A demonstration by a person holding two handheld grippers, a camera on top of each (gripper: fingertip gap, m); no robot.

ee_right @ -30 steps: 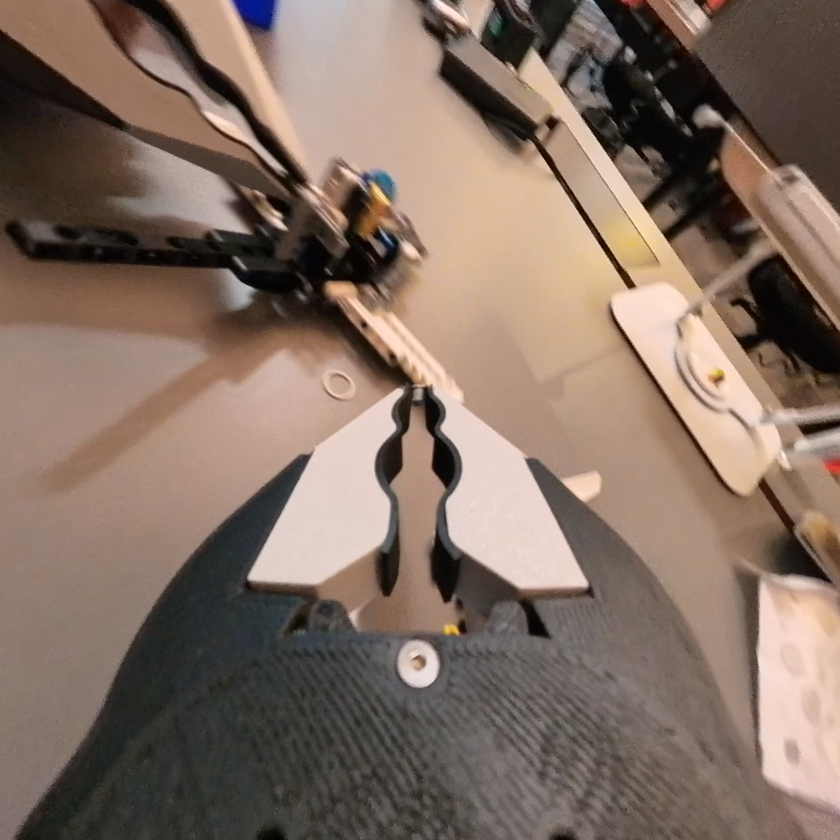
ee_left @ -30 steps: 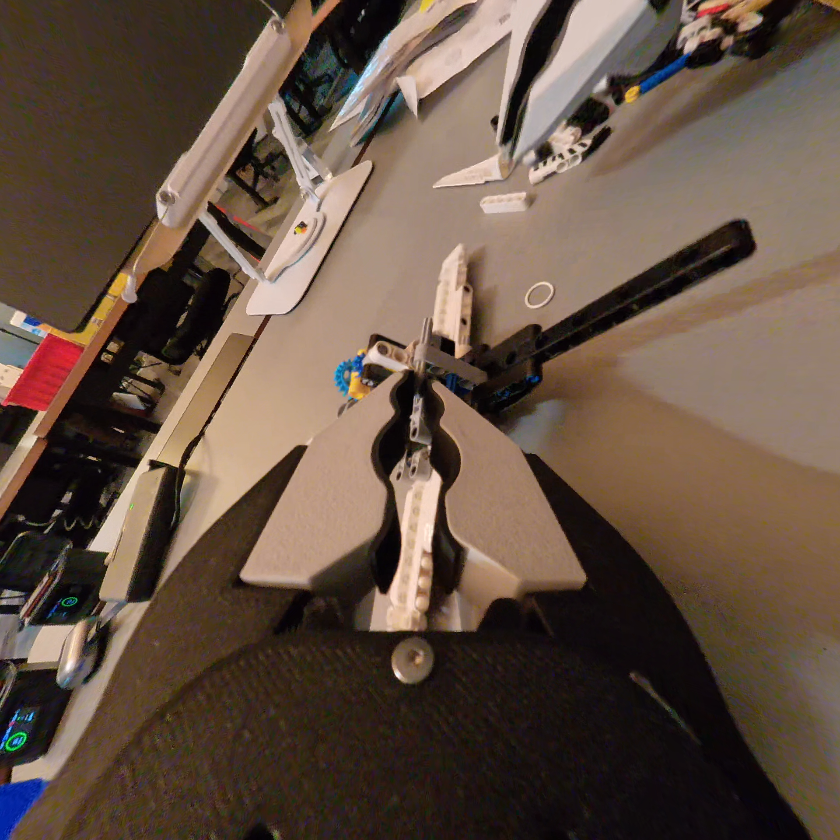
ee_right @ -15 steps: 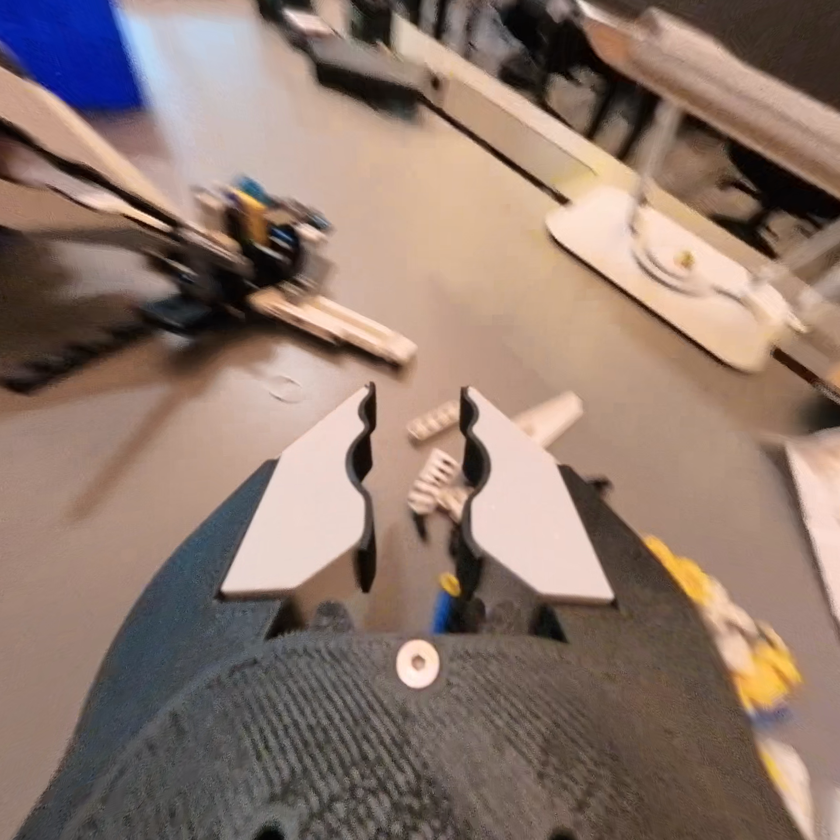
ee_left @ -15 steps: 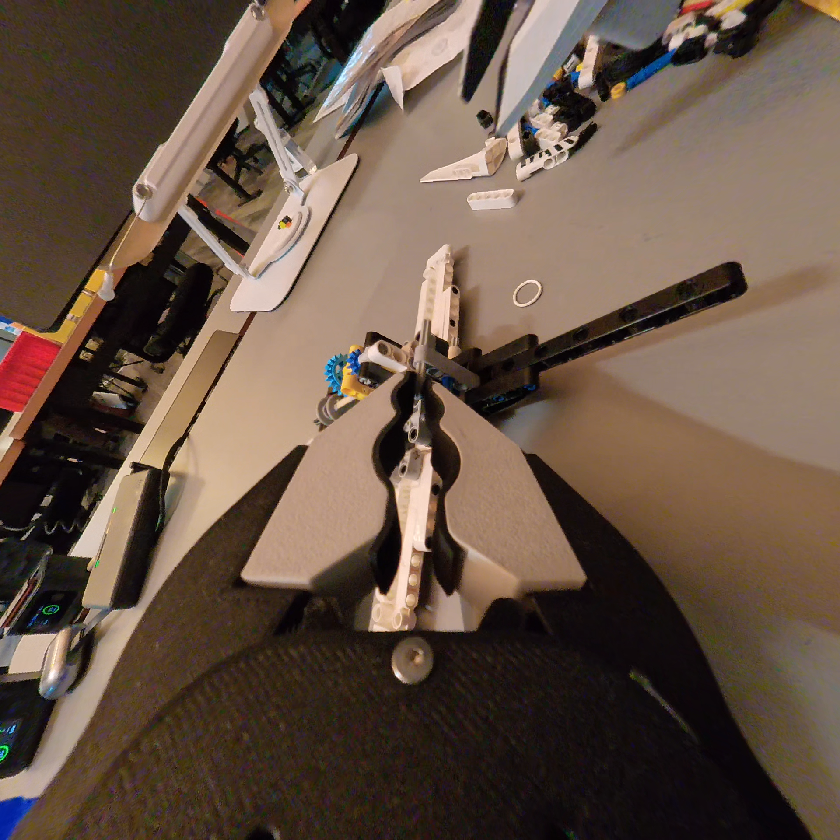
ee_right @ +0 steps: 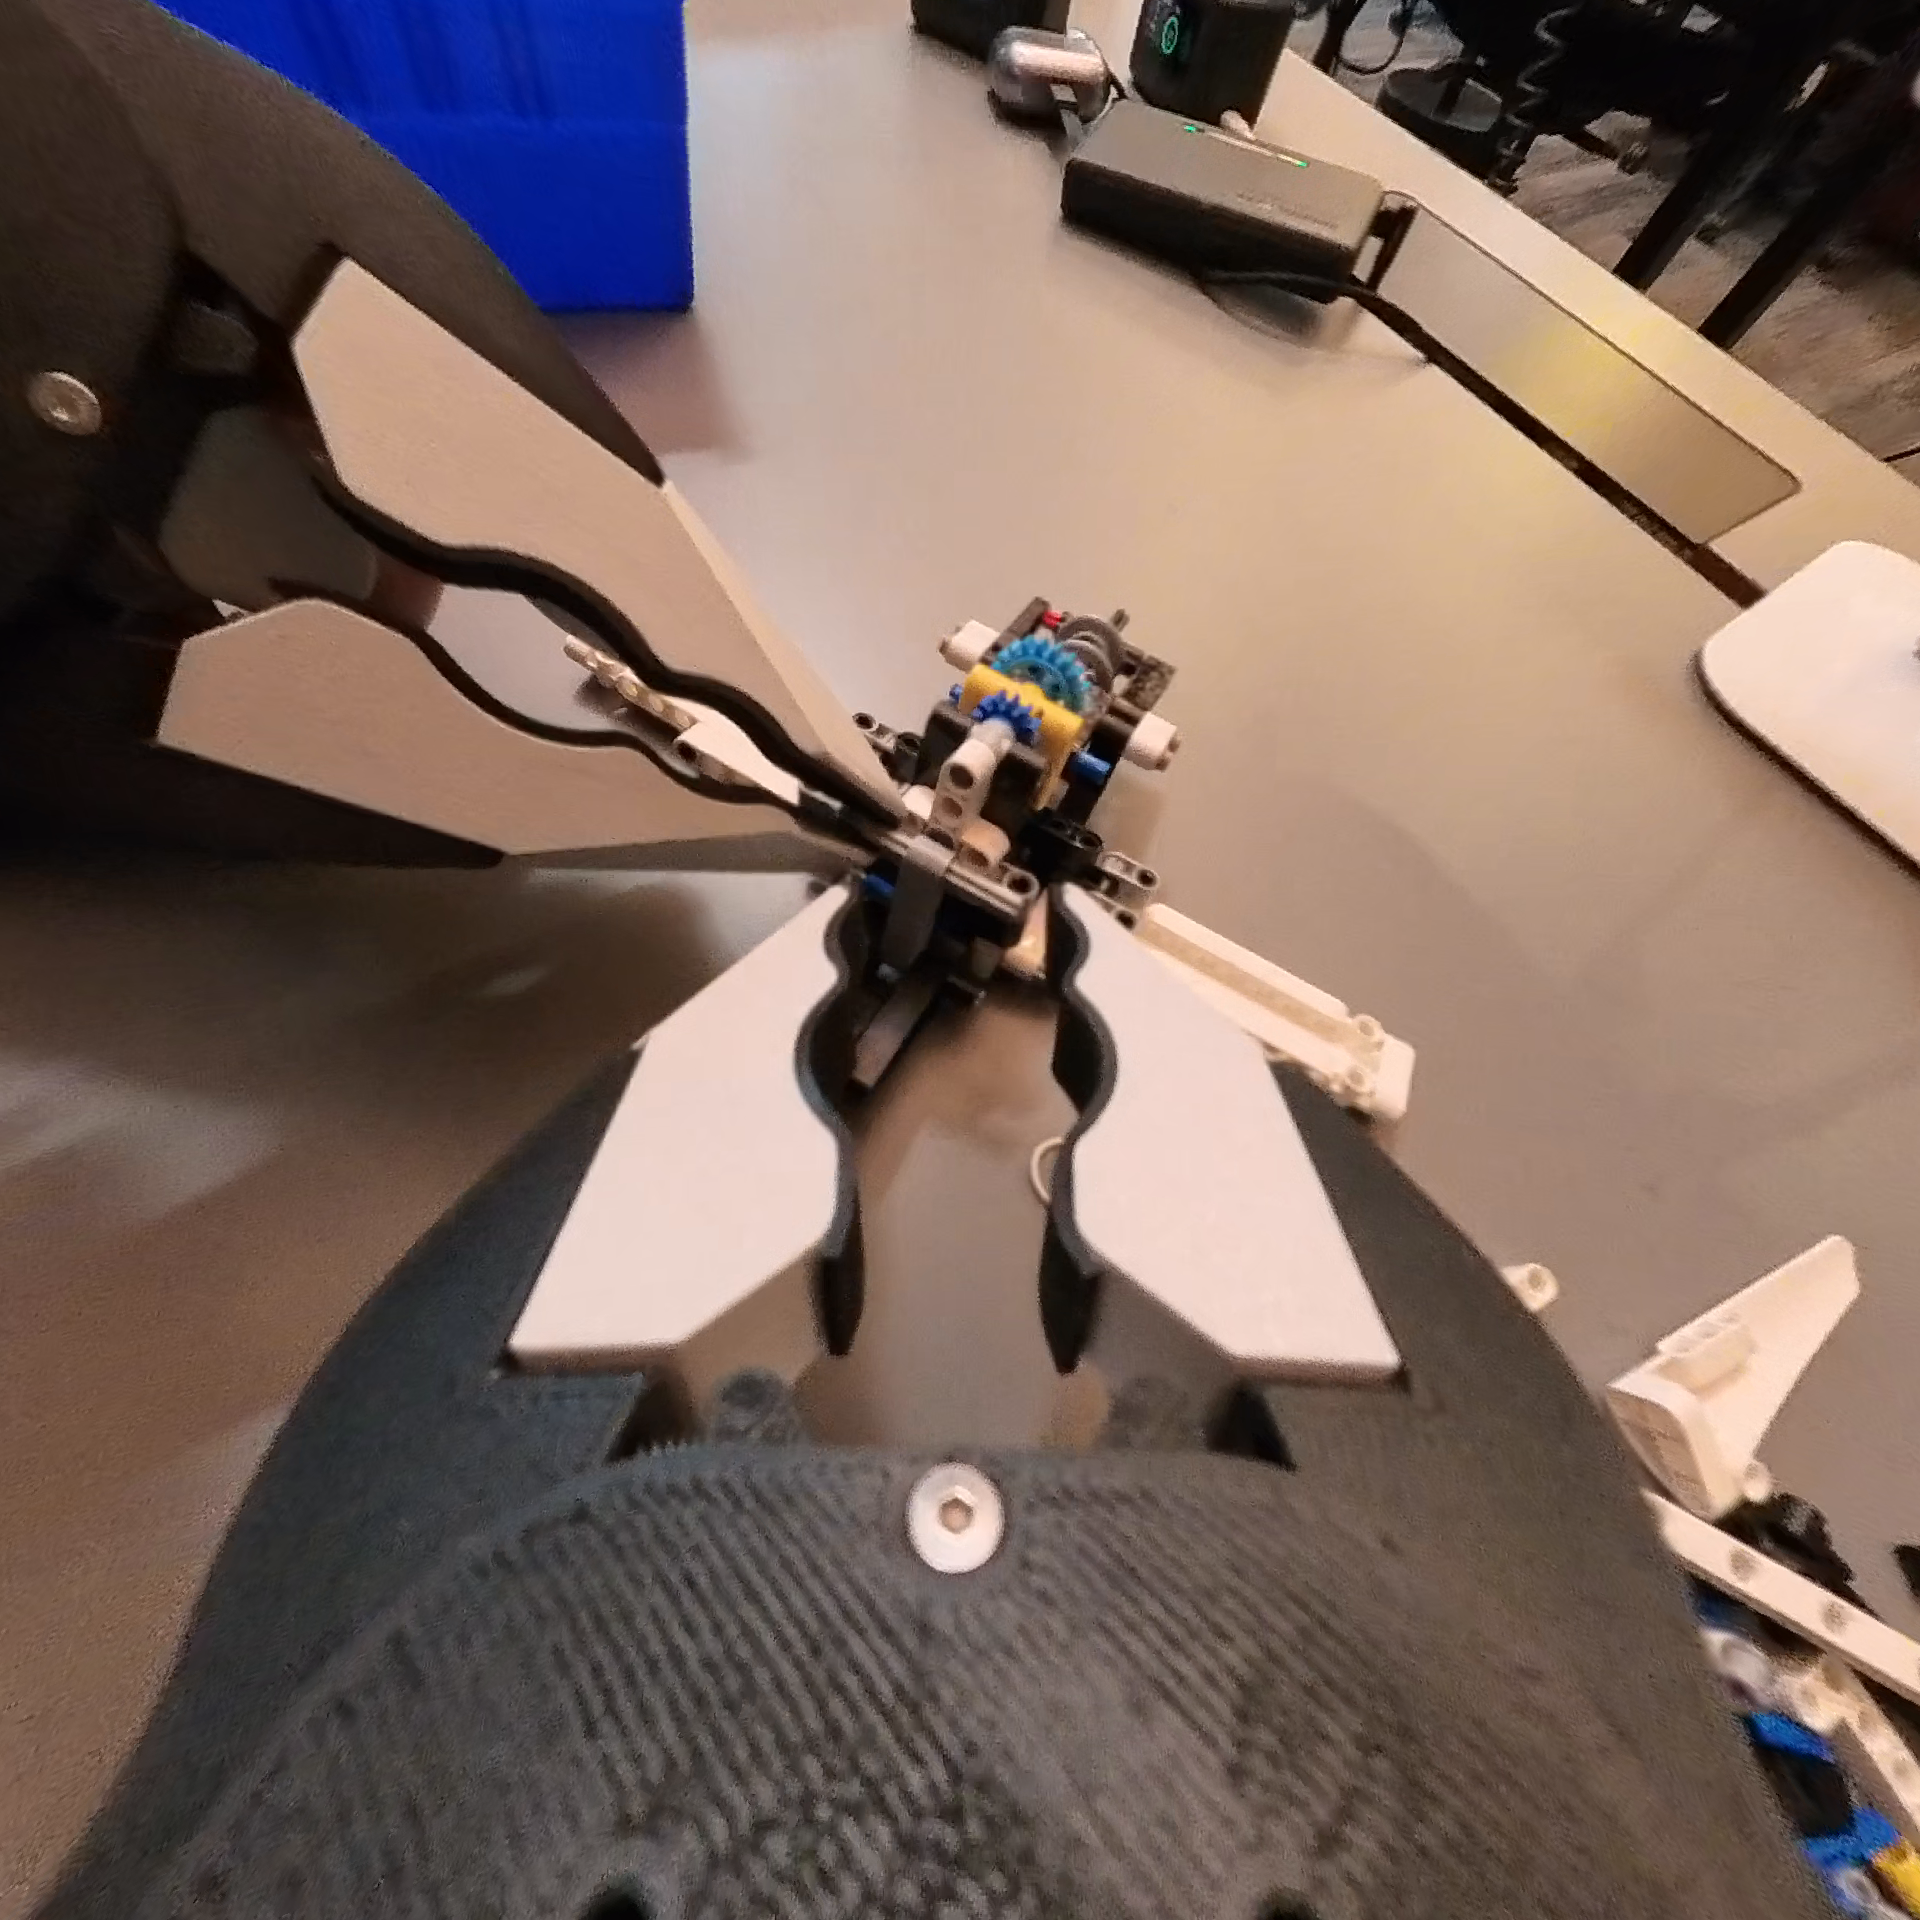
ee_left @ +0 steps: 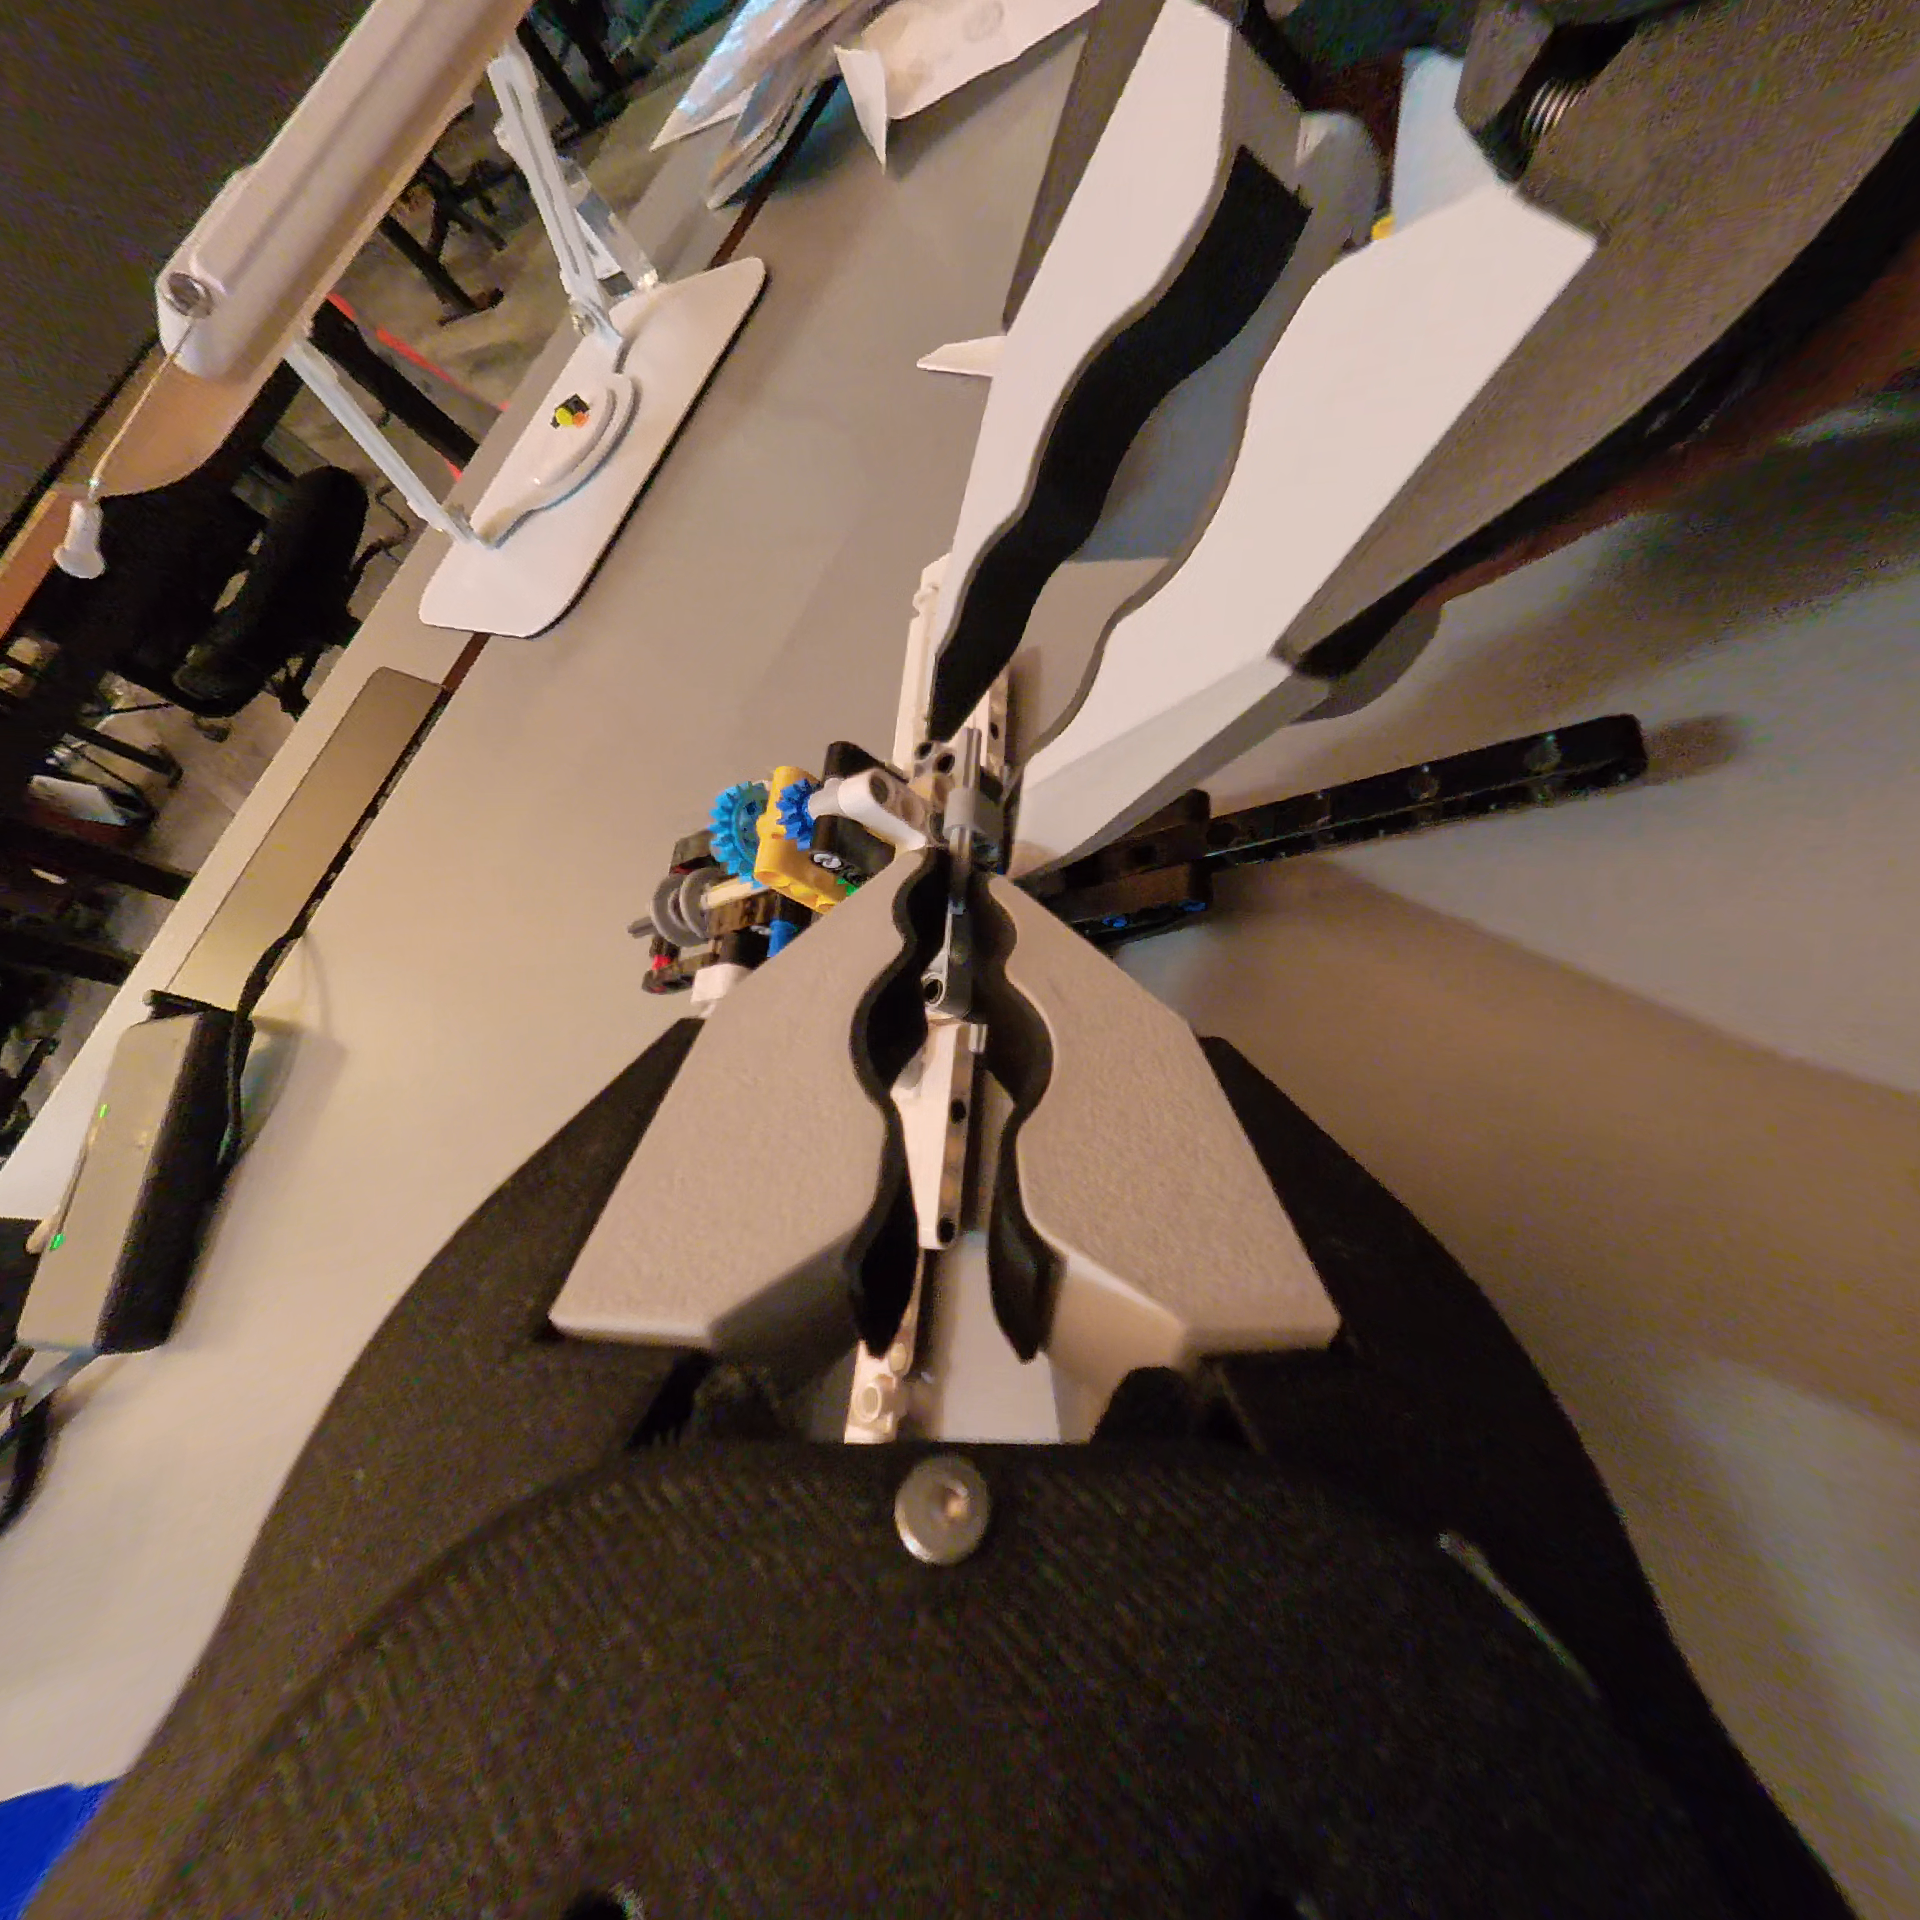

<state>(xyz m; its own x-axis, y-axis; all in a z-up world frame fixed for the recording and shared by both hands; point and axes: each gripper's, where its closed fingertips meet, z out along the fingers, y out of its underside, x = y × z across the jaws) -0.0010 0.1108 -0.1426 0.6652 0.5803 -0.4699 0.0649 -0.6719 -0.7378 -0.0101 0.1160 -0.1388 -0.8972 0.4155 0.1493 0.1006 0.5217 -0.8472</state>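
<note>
A small brick model [ee_left: 790,842] with blue gears, a yellow block and a long black beam [ee_left: 1434,790] sits on the grey table. My left gripper [ee_left: 956,868] is shut on a white beam [ee_left: 940,1143] with a grey link that sticks out of the model. The right wrist view shows the left gripper [ee_right: 868,821] clamped on that beam [ee_right: 665,717]. My right gripper [ee_right: 956,920] is open, and its fingers straddle the model's [ee_right: 1039,717] black and grey near end with space showing at the right pad. It also shows in the left wrist view [ee_left: 982,779], coming down from above.
A second white beam [ee_right: 1278,997] sticks out of the model to the right. A white ring [ee_right: 1039,1164], a white wing piece [ee_right: 1725,1371] and loose bricks [ee_right: 1818,1714] lie near. A lamp base [ee_left: 592,457], a black box [ee_right: 1216,197] and a blue bin [ee_right: 520,156] stand farther off. Only a small space, under 4 cm, lies between the two pairs of fingers. The white wing piece [ee_right: 1725,1371] is about equally far from each gripper, around 20 centimetres.
My right gripper opened, swung out over the loose parts, then came back, and now its open fingers straddle the model. My left gripper stayed shut on the white beam.
</note>
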